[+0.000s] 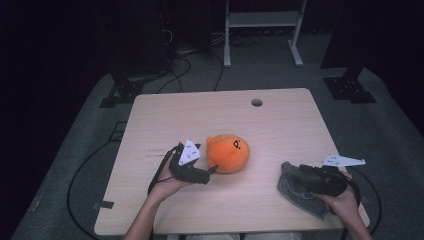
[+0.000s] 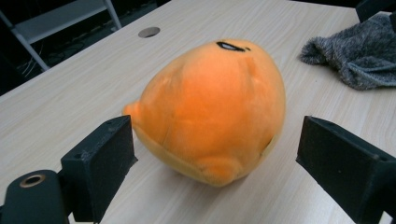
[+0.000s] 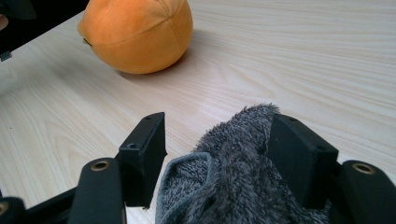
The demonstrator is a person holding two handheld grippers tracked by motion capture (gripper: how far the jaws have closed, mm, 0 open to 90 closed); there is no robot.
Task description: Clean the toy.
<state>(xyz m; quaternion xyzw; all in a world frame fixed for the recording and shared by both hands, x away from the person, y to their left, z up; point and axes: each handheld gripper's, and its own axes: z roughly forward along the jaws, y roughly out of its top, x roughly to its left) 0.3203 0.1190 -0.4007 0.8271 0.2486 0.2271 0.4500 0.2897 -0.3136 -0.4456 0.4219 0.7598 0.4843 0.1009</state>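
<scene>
1. Surface [image 1: 280,120] of pale wood carries everything.
2. Orange plush toy [image 1: 228,153] lies near its middle.
3. Grey fuzzy cloth [image 1: 295,192] sits crumpled near the right front edge.
4. Left gripper [image 2: 212,154] has jaws spread wide, flanking the toy without touching it.
5. Right gripper [image 3: 217,154] has jaws parted astride the cloth's bunched edge.
</scene>
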